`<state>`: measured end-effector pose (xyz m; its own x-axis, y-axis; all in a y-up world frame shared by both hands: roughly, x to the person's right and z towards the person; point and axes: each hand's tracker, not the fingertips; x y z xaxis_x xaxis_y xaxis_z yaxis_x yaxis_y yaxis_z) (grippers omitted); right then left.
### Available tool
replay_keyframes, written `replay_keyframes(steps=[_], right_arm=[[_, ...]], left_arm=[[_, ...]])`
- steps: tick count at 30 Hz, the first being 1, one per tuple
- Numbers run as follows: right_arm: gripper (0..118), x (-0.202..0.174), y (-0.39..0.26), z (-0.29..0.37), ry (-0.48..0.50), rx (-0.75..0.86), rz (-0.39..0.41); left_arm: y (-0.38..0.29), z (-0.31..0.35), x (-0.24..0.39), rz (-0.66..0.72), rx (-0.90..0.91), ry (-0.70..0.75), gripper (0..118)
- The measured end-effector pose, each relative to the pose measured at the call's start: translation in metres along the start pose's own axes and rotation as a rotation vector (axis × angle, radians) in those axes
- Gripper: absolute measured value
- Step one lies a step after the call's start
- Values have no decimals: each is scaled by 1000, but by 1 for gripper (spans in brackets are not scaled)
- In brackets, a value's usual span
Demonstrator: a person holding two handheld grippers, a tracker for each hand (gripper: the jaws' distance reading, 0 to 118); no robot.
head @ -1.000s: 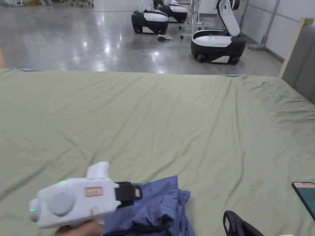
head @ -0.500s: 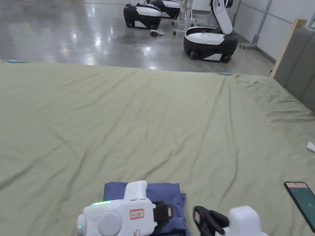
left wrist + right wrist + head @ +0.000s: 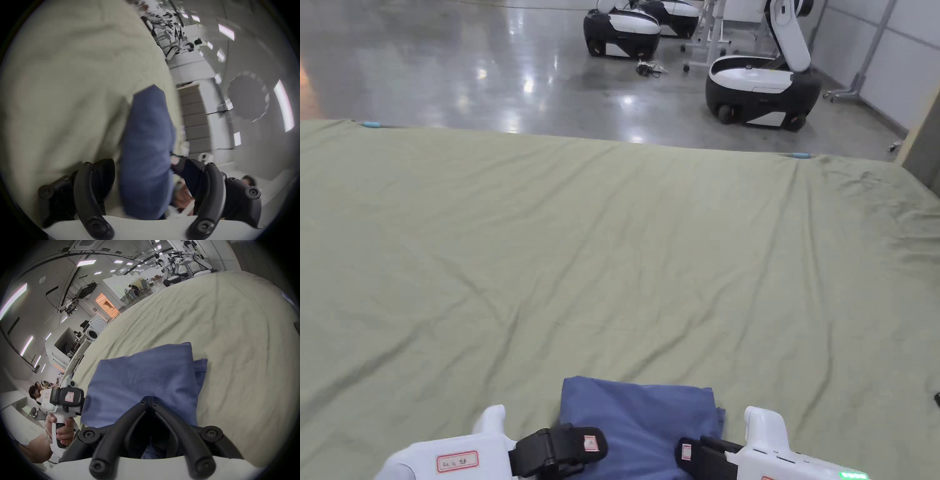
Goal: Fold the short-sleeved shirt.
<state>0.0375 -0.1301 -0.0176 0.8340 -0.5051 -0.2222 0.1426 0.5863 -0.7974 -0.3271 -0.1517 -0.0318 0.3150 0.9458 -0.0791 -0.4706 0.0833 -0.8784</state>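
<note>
A blue short-sleeved shirt [image 3: 640,415] lies folded into a compact rectangle at the near edge of the green bed sheet [image 3: 612,250]. My left gripper [image 3: 594,445] sits at the shirt's left side. In the left gripper view its jaws stand wide open [image 3: 146,170] with the shirt [image 3: 146,146] running between them. My right gripper [image 3: 684,451] is at the shirt's right side. In the right gripper view its tips meet [image 3: 150,400] over the smooth shirt [image 3: 142,374], with no fabric seen pinched. The left gripper [image 3: 82,400] and the hand holding it show there too.
Wheeled black-and-white robots [image 3: 762,94] [image 3: 622,34] stand on the shiny floor beyond the bed's far edge. A grey headboard [image 3: 925,156] rises at the right. The sheet stretches wide and wrinkled ahead of the shirt. People [image 3: 34,392] sit far off in the right gripper view.
The shirt went from a crumpled heap to a flat folded rectangle. The right gripper came in on its right side. The left gripper dropped lower at its left side. The head camera also shifted.
</note>
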Motion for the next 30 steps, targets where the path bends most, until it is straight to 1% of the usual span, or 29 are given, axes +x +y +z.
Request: replay_keyframes(steps=[1,2,3,4,5,6,7,9,10,13,16,20,24,26,28,29,30], right_arm=[[0,0,0,0,0,0,3],[0,-4,-4,4,-6,11,-4],[0,-4,-4,5,-4,15,-5],[0,-2,-5,6,3,20,-10],[0,-3,-2,9,14,25,-19],[0,-4,1,12,31,28,-32],[0,-4,1,15,37,34,-37],[0,-8,-2,24,39,51,-27],[0,-1,-1,23,34,59,-22],[0,-8,-3,27,10,65,-2],[0,-22,-10,30,8,74,4],[0,-41,-20,28,-7,58,38],[0,-57,-25,23,-10,43,56],[0,-61,-25,21,-17,36,62],[0,-67,-25,19,-24,31,73],[0,-71,-24,19,-24,30,77],[0,-75,-23,19,-22,30,81]], left_arm=[[0,-8,0,-9,-3,-67,62],[1,-18,3,-28,-27,-43,35],[-1,-28,7,-56,-31,46,26],[-5,-36,6,-78,-21,126,25],[-4,-38,5,-87,-32,162,25],[1,-30,6,-72,-29,108,24],[4,-23,9,-70,-36,102,22],[8,-4,18,-168,-55,148,22],[12,9,19,-196,-47,166,22],[32,67,14,-202,-31,191,22],[60,137,3,-265,-4,267,22],[104,235,-15,-253,28,344,22],[143,317,-42,-319,20,553,22],[161,357,-60,-243,57,561,22],[171,391,-77,-209,103,550,22],[172,405,-85,-171,130,541,24],[171,414,-90,-146,150,527,30]])
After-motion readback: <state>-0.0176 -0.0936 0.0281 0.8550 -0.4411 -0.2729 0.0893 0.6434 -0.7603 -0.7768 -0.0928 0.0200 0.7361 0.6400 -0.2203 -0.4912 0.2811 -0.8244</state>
